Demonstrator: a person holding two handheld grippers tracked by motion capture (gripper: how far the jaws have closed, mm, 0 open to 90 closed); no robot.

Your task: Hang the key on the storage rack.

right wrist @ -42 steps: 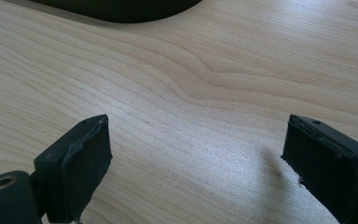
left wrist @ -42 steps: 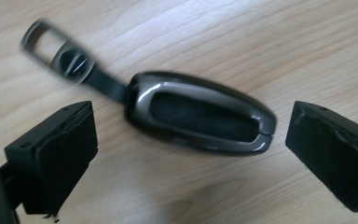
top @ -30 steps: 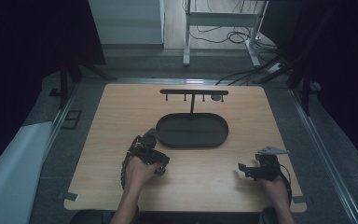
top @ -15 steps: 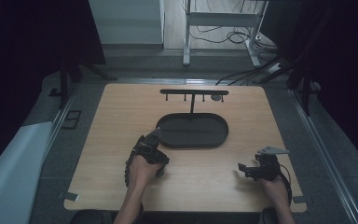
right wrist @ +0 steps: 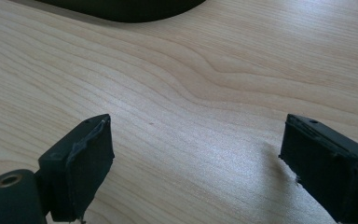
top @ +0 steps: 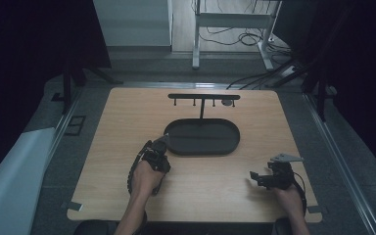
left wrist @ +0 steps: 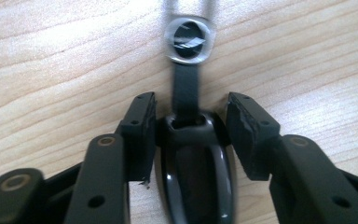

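Left hand-held gripper closes on a key fob lying on the desk.

On the wooden desk (top: 127, 127), a dark oval tray (top: 203, 137) with a hook rail (top: 204, 97) stands at the far centre. The right hand-held gripper (top: 255, 177) rests near right, jaws wide apart over bare wood. The left hand-held gripper (left wrist: 189, 123), just near-left of the tray, has just been closing its jaws and now clasps the black key fob (left wrist: 193, 172), strap and metal ring (left wrist: 188, 39) pointing ahead; the grasp seems made, lifting toward the hooks likely follows.
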